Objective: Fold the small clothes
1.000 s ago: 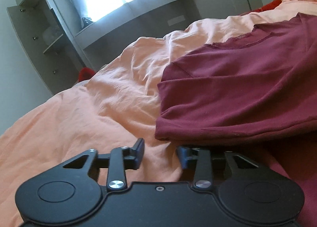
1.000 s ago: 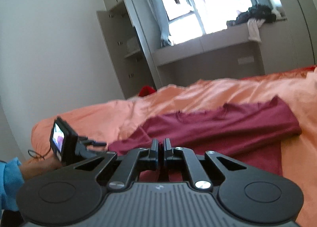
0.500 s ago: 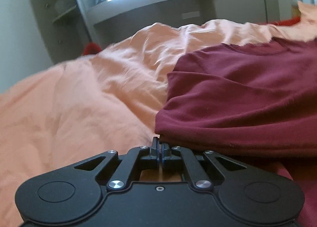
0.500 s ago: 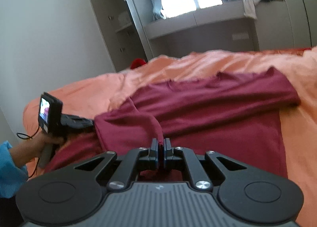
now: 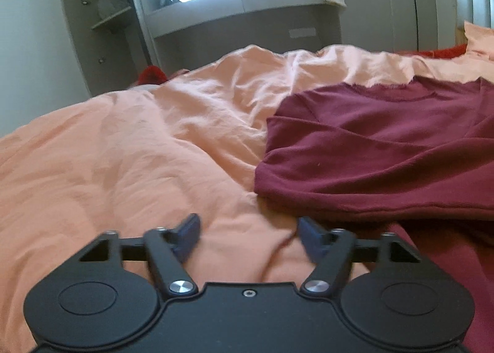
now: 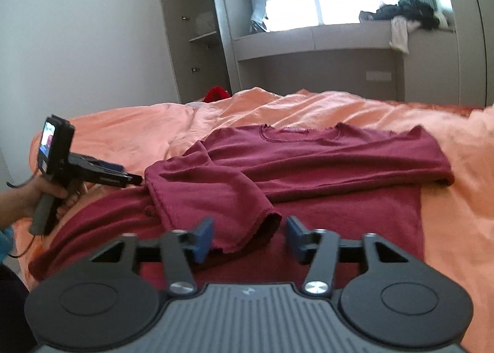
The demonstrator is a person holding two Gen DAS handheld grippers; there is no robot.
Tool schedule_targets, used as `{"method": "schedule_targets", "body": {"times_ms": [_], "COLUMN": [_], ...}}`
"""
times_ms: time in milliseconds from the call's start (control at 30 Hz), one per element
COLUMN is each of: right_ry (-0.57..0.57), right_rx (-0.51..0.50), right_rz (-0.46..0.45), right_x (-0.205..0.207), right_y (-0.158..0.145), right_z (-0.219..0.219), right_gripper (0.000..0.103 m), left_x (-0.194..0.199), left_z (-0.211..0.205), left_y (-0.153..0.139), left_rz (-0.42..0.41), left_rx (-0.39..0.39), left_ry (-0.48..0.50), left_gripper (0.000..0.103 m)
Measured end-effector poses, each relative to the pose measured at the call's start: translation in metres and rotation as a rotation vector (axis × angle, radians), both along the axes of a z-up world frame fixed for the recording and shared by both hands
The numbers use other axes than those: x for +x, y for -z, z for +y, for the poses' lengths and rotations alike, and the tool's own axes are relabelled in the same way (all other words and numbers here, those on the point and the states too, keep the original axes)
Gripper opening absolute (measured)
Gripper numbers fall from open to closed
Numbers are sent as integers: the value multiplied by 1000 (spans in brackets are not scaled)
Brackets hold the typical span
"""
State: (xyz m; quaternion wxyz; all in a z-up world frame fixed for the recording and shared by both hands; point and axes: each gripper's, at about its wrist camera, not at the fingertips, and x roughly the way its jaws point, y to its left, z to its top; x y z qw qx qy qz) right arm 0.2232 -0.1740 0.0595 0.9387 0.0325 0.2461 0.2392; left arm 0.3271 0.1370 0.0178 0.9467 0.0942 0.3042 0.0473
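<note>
A maroon long-sleeved shirt lies flat on the orange bedspread, both sleeves folded across its body. The left sleeve's cuff rests just ahead of my right gripper, whose jaws are opening, the pads clear of the cloth. In the left wrist view the shirt's folded left edge lies to the right. My left gripper hovers over the bedspread beside it, jaws opening with only bedding between them. A hand holds that left gripper at the shirt's left side in the right wrist view.
A grey window ledge with a heap of dark clothes runs behind the bed. An open cupboard stands at the back left. A red item lies at the bed's far edge. An orange pillow sits far right.
Both grippers went from shut to open. The right one let go of the left sleeve, which now lies across the shirt. The left gripper drew back left, off the shirt's edge.
</note>
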Motion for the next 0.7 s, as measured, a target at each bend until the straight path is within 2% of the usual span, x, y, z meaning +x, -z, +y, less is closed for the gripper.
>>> {"method": "schedule_targets", "body": {"times_ms": [67,167,267,367,567,700], "right_ry": [-4,0,-4,-13,-32,-70], "right_rx": [-23,-54,-91,-125,-249,-375], "right_rz": [-33,-84,-136,-187,-246,-228], "right_x": [-9,-25,-42,-65,-113,-134], "right_y": [-2,-4,-6,-3,10,22], "right_z": [-1,-5,-7,-10,-13,-10], "right_gripper": [77,91,101,103,103,103], "left_x": [-15,-37,-57,-84,-144,-182], "left_z": [-1,-3,-8,-17,-45,-66], "left_y": [-6,-15,-22,-28,-35,-29], "left_rz": [-21,-44,-55,-81,-125,-160], "left_rx": [-12,-41,-61,-85,-121,-96], "left_ry": [-10,-33,-41,-35,24,83], "left_gripper": [85,92,95,102,102,102]}}
